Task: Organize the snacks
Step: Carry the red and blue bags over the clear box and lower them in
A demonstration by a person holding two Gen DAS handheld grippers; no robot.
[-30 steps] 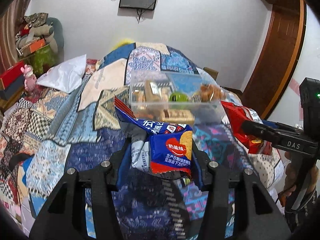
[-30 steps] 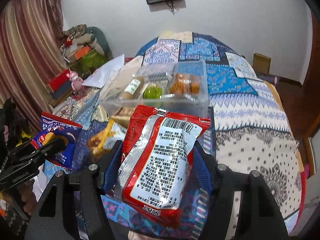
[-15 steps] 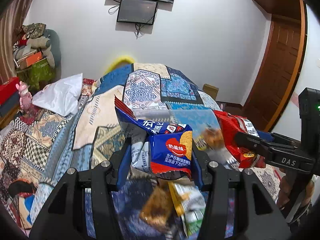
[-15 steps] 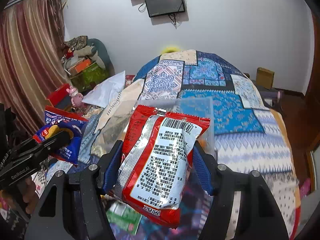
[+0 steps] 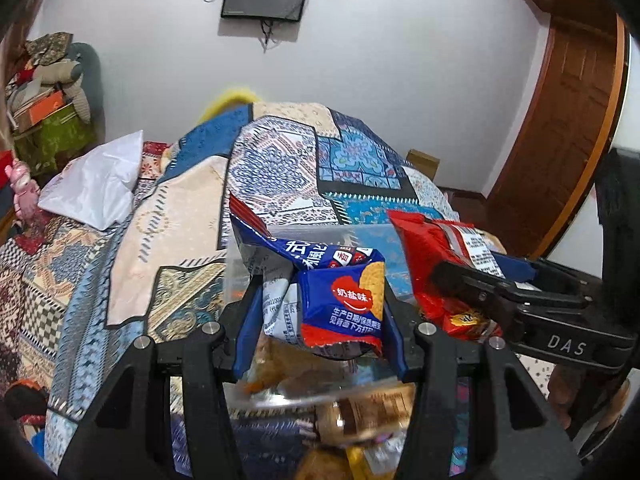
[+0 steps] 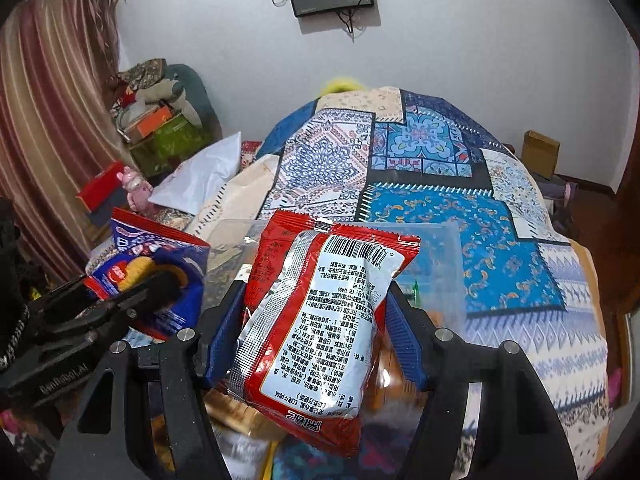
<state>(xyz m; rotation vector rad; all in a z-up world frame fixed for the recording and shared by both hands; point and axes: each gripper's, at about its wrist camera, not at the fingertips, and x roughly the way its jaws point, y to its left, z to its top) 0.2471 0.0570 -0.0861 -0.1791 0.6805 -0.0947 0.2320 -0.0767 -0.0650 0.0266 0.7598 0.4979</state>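
My left gripper (image 5: pixel 320 320) is shut on a blue cracker packet (image 5: pixel 328 284), also seen at the left of the right wrist view (image 6: pixel 148 272). My right gripper (image 6: pixel 312 332) is shut on a red snack bag (image 6: pixel 316 320), which shows at the right of the left wrist view (image 5: pixel 440 264). Both are held over a clear plastic box (image 6: pixel 444 248) on the bed, close side by side. Loose snacks (image 5: pixel 360 412) lie blurred inside the box below the fingers.
A patchwork quilt (image 6: pixel 432 168) covers the bed. A white pillow (image 5: pixel 96 184) lies at the left, with stacked boxes and clothes (image 5: pixel 48 112) behind it. A wooden door (image 5: pixel 568 120) is at the right. A cardboard box (image 6: pixel 540 154) sits on the floor.
Both grippers have moved forward and come over the clear box, still holding their packets. The box now sits right under the fingers, and the two grippers are closer together.
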